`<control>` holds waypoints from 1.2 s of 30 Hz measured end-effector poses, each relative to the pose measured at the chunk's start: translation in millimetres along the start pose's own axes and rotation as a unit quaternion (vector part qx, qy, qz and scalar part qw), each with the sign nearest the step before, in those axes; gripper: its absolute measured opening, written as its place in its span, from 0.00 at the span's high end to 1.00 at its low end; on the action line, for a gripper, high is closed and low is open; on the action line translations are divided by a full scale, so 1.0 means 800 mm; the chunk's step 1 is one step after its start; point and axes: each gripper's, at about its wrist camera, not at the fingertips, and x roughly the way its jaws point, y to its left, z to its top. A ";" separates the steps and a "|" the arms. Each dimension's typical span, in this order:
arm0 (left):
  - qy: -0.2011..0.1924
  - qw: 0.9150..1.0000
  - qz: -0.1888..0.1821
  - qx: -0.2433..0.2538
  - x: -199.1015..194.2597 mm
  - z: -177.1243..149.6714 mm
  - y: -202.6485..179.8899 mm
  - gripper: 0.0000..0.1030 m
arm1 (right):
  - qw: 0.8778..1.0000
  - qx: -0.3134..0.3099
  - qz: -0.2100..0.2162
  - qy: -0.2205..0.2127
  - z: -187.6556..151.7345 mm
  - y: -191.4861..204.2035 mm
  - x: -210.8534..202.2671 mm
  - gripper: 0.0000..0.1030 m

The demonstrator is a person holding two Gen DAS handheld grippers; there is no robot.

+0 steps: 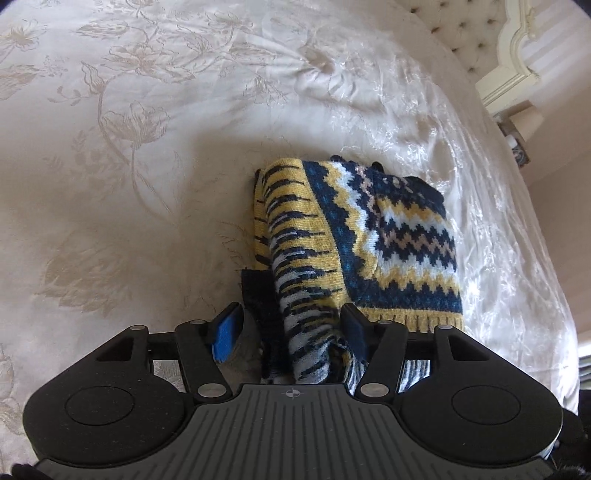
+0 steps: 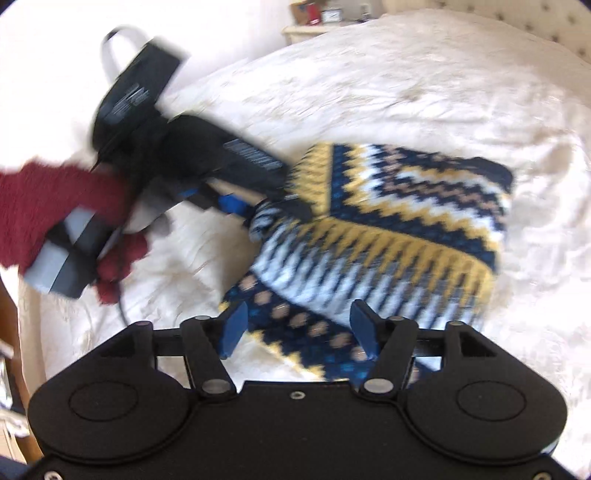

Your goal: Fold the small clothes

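Observation:
A knitted sweater (image 1: 369, 236) with navy, yellow and white zigzag bands lies folded into a compact bundle on the cream bedspread (image 1: 147, 147). My left gripper (image 1: 290, 330) stands open over its near edge, and a striped fold of the knit runs up between the blue pads without being pinched. In the blurred right wrist view the same sweater (image 2: 388, 229) fills the middle. My right gripper (image 2: 299, 328) is open just above its near corner, with nothing clamped. The left gripper (image 2: 255, 210) shows there too, at the sweater's left edge, held by a hand in a dark red fuzzy sleeve (image 2: 55, 192).
The bed's right edge (image 1: 535, 258) drops off close to the sweater. A tufted headboard (image 1: 461, 29) and a cream bedside cabinet (image 1: 509, 74) stand beyond it. A shelf with small items (image 2: 321, 18) sits at the far side. Open bedspread stretches to the left.

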 end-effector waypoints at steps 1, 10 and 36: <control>-0.006 1.000 -0.004 -0.003 -0.006 -0.001 0.002 0.44 | 1.000 0.019 -0.007 -0.008 0.002 -0.012 -0.009 0.30; 0.007 0.999 -0.027 -0.030 -0.027 -0.034 0.008 0.30 | 0.983 0.178 -0.027 -0.037 0.021 -0.121 -0.017 0.10; 0.100 0.990 -0.093 -0.041 0.070 -0.045 -0.017 0.20 | 0.918 0.372 0.135 0.019 0.014 -0.221 0.108 0.03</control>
